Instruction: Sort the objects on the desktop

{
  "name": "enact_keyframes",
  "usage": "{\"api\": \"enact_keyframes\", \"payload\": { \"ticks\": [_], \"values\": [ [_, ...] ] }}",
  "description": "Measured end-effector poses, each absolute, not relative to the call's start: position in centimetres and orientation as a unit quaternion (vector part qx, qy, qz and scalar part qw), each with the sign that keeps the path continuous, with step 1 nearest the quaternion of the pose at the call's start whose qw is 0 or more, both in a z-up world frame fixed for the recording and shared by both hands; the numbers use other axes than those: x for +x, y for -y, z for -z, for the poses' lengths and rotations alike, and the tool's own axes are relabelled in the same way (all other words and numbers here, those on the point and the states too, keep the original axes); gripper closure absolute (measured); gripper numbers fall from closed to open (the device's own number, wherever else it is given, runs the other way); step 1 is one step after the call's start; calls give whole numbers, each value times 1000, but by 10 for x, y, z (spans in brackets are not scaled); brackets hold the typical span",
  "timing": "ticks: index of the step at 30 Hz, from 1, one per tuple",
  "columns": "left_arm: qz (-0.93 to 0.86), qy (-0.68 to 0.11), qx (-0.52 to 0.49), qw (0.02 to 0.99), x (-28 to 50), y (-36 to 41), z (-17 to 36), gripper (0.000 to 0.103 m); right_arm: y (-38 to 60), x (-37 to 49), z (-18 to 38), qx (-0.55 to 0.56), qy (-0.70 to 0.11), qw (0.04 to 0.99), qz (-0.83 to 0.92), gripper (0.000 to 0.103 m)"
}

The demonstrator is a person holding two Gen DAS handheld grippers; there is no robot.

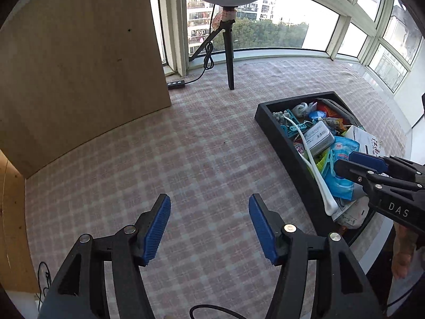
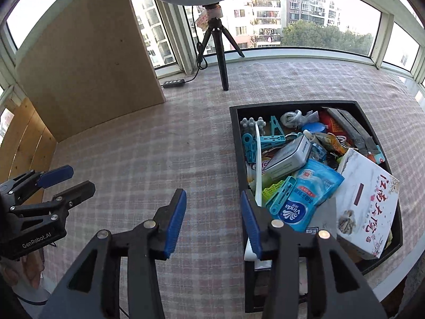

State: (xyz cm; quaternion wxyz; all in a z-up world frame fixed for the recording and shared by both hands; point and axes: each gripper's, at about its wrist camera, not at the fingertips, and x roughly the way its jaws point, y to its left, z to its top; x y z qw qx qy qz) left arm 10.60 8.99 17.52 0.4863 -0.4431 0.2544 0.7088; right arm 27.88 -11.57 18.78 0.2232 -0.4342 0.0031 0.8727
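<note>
A black tray (image 2: 233, 138) on the checked tablecloth is piled with small items: a white printed box (image 2: 366, 202), a blue Vinda wipes pack (image 2: 305, 199), a silver tin (image 2: 287, 156), teal clips (image 2: 273, 138) and a long white stick (image 2: 257, 159). My right gripper (image 2: 212, 196) is open and empty, with one finger over the tray's near-left wall and the other over bare cloth. In the left wrist view it reaches over the tray (image 1: 281, 138) from the right (image 1: 345, 160). My left gripper (image 1: 209, 204) is open above bare cloth, left of the tray, holding nothing; the right wrist view shows it at far left (image 2: 81, 179).
An upright wooden board (image 2: 87, 66) stands at the back left. A ring light on a black tripod (image 2: 221, 61) stands by the window, its cable and inline switch (image 2: 174, 83) on the cloth. A person's hand (image 1: 401, 252) holds the right gripper. The table edge runs near the tray's right side.
</note>
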Motion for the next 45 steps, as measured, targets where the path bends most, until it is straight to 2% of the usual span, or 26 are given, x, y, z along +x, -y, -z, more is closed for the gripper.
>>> {"api": "enact_keyframes", "payload": {
  "ticks": [5, 18, 24, 27, 45],
  "values": [
    [-733, -241, -452, 447, 95, -40, -161, 34, 151, 281, -163, -431, 34, 216, -876, 55],
    [-750, -179, -500, 395, 82, 40, -146, 34, 198, 287, -125, -448, 44, 179, -875, 54],
    [-758, -174, -498, 384, 81, 50, -146, 33, 205, 287, -119, -452, 51, 176, -873, 54],
    [-758, -171, -503, 378, 79, 50, -143, 29, 206, 287, -118, -452, 53, 176, -873, 53],
    [-767, -165, -498, 368, 78, 51, -141, 28, 213, 287, -108, -464, 60, 167, -868, 51]
  ]
}}
